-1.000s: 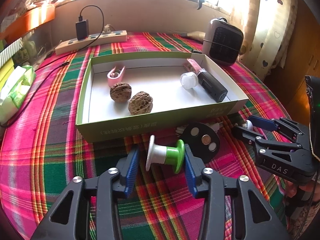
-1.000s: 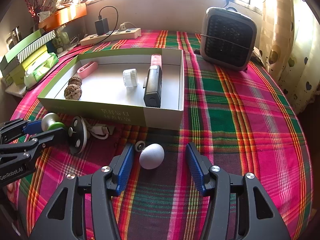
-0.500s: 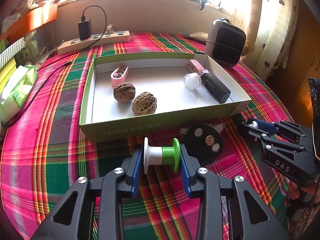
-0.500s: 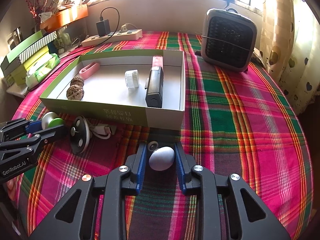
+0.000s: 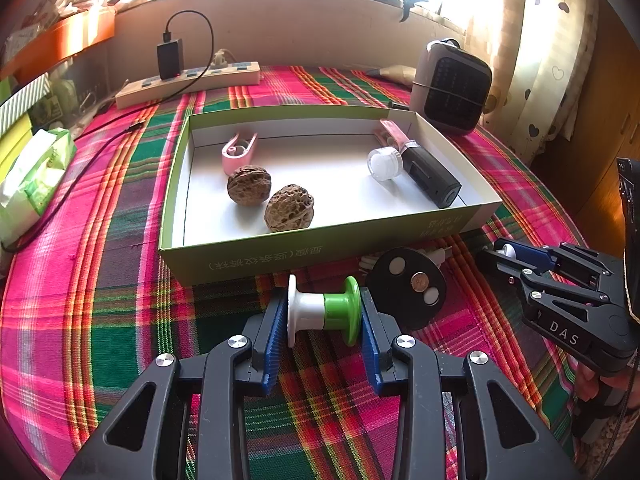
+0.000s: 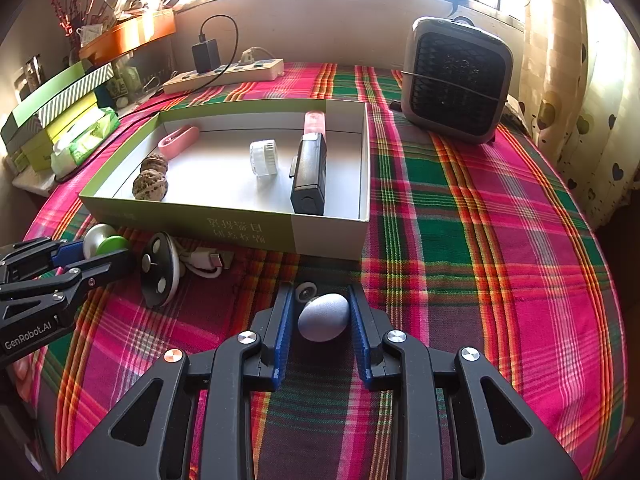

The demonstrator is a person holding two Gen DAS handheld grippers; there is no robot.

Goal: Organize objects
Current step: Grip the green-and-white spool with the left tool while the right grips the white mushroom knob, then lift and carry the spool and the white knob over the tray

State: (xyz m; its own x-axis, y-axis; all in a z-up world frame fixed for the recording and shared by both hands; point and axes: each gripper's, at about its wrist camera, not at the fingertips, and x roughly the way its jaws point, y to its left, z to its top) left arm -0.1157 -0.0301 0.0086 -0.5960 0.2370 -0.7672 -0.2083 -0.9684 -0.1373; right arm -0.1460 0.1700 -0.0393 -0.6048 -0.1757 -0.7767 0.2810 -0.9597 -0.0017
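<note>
My left tongs [image 5: 324, 316] are clamped on the white-and-green spool [image 5: 323, 312]: one blue pad presses its white flange, the other its green flange, and it lies sideways between them, low over the plaid cloth of the surface [image 5: 100, 280]. Just past it to the right sits the black disc [image 5: 410, 288], close beside the spool, with a white cable [image 6: 206, 262] bunched behind it against the box front.

My right tongs [image 6: 322, 316] are pinching the pale egg-shaped thing [image 6: 323, 317]. Both pads bear on its sides, and it sits right on the cloth. A small round wheel-like piece [image 6: 306, 292] lies just beyond it, touching or nearly touching the left pad; I cannot tell which.

Straight ahead of both tongs is the open green box [image 5: 320, 254], near wall just beyond the spool and the egg. Inside: two walnuts [image 5: 270, 198] side by side toward the left, a pink clip [image 5: 236, 152] behind them, a small white cap [image 5: 384, 164] and a black-and-pink stick-shaped device [image 5: 424, 170] along the right wall.

From the right-hand view my left tongs come in at the left edge, spool in their tip, well apart from the egg.
</note>
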